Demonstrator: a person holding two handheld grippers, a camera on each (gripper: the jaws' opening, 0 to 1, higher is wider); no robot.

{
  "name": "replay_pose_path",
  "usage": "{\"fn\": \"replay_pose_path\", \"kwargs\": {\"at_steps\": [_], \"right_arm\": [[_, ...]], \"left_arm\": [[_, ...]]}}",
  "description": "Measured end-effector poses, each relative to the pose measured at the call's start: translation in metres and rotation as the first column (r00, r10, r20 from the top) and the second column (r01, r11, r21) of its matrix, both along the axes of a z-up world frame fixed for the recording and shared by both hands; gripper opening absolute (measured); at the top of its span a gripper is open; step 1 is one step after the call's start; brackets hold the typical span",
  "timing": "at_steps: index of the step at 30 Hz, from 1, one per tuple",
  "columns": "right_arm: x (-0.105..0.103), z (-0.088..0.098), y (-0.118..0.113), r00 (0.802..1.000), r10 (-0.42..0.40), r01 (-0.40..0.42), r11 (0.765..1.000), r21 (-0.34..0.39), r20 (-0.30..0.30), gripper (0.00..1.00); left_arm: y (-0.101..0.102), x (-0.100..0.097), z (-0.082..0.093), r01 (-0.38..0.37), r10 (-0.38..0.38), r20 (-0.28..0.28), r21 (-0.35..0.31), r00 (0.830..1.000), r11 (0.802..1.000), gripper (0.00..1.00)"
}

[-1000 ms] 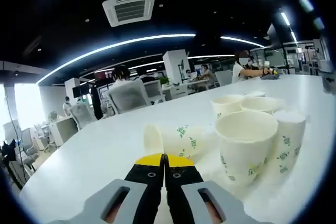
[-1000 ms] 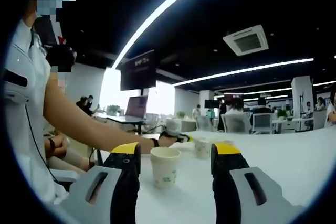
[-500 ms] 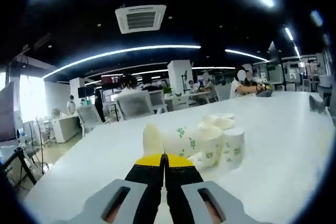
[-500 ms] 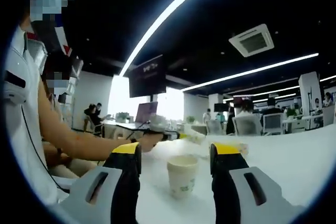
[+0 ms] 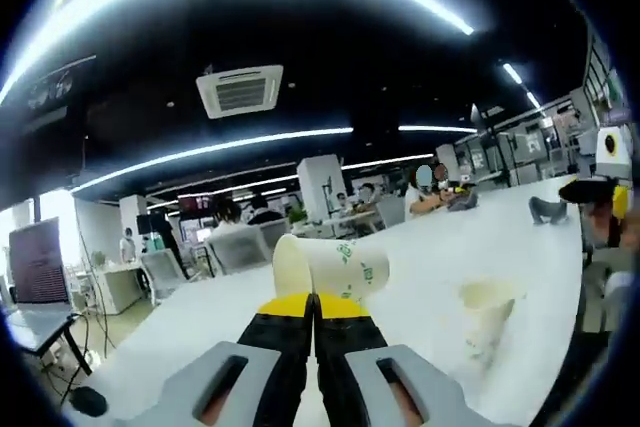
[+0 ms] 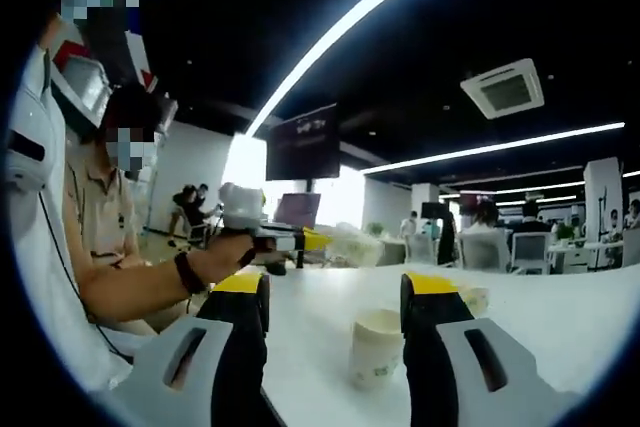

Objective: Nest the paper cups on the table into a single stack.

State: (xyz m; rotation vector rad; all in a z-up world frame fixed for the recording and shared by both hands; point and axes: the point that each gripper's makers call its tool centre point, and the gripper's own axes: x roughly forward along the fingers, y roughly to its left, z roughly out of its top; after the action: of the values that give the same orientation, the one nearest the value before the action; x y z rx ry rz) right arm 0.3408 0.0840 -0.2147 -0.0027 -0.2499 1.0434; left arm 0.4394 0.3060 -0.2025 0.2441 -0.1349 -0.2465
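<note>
My left gripper (image 5: 313, 302) is shut on the rim of a white paper cup (image 5: 330, 265) with green print, which it holds sideways in the air above the white table (image 5: 440, 247). A blurred cup (image 5: 488, 309) stands on the table below and to the right. In the right gripper view, my right gripper (image 6: 337, 292) is open, and an upright paper cup (image 6: 377, 347) stands on the table between and beyond its jaws, untouched. There too a hand carries the left gripper (image 6: 290, 240) with its held cup (image 6: 355, 244) in the air at the left. Another cup (image 6: 470, 298) sits behind the right jaw.
The right gripper (image 5: 600, 197) comes in at the right edge of the left gripper view. A seated person (image 6: 95, 217) is close on the left of the right gripper view. Office chairs, desks and people lie beyond the table's far edge.
The left gripper has lifted its cup up and away from the cluster of cups, which has dropped low in its view. In the right gripper view the hand with the cup has risen.
</note>
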Motion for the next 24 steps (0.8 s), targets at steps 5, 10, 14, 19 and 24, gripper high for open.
{"fn": "replay_pose_path", "kwargs": {"at_steps": [5, 10, 14, 19, 24], "right_arm": [[-0.009, 0.003, 0.017, 0.999, 0.025, -0.025, 0.999, -0.035, 0.021, 0.55], [-0.021, 0.002, 0.042, 0.996, 0.079, -0.076, 0.994, -0.072, 0.033, 0.56], [-0.022, -0.003, 0.064, 0.993, 0.117, -0.112, 0.984, -0.138, 0.032, 0.59], [-0.02, -0.009, 0.075, 0.992, 0.111, -0.091, 0.964, -0.252, 0.067, 0.61], [-0.025, -0.012, 0.074, 0.977, 0.213, -0.212, 0.936, -0.28, -0.027, 0.65]], "left_arm": [[-0.002, -0.05, -0.004, -0.069, 0.066, 0.029, 0.129, 0.997, 0.989, 0.0], [-0.009, -0.092, -0.011, -0.041, 0.04, 0.011, 0.167, 0.999, 0.985, 0.0], [-0.022, -0.104, -0.005, 0.001, -0.002, 0.01, 0.164, 1.0, 0.986, 0.0], [-0.037, -0.112, -0.012, 0.119, -0.115, -0.041, 0.141, 0.993, 0.983, 0.0], [-0.056, -0.129, -0.01, 0.264, -0.259, -0.055, 0.122, 0.964, 0.957, 0.0]]}}
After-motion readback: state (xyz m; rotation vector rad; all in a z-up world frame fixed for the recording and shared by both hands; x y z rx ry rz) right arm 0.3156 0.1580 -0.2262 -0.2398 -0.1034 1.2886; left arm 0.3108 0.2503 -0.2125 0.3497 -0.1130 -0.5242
